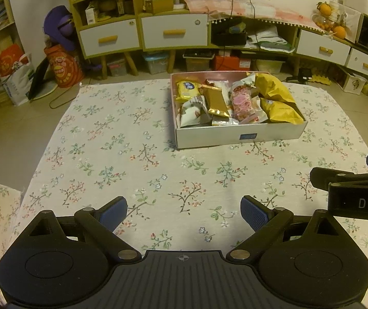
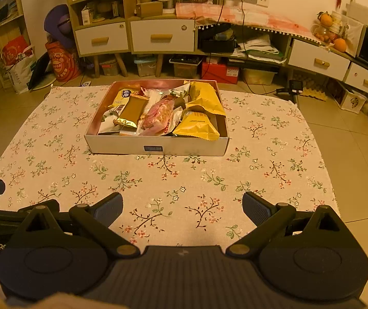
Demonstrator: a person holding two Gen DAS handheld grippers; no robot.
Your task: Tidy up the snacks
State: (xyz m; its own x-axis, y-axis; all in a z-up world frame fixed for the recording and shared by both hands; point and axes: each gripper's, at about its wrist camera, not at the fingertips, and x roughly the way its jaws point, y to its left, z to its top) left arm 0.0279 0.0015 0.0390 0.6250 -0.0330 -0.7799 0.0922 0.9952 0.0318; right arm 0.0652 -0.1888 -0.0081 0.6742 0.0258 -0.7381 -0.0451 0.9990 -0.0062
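**Snacks all in the box, both grippers idle and wide**

Snacks (image 1: 233, 100) sit heaped in a shallow white box (image 1: 238, 135) on the floral cloth (image 1: 122, 159), seen from my left wrist camera up and to the right of centre, well apart from the tool. My left gripper (image 1: 184, 213) has its jaws spread wide with nothing between them, only bare cloth below. The right gripper's body pokes in from the right edge. In this view the two big yellow bags (image 1: 276, 97) fill the right end of the box, a gold packet (image 1: 216, 100) and a pink packet (image 1: 243, 103) lie in the middle, and a small yellow pack (image 1: 187, 90) sits at the far left corner. I see no loose packet on the cloth, so I judge the sorting is at or near its end.

From my right wrist camera the box (image 2: 158, 146) is almost dead ahead, and the right gripper (image 2: 182, 208) is equally wide and empty, well short of it. One yellow bag (image 2: 196, 126) droops onto the near wall, its crimped edge close to the rim. If anything is left to do, I would tidy that: come in from above, nip the crimped edge only, and ease it inward, so the light box does not slide on the cloth. The left tool could steady the near wall meanwhile.
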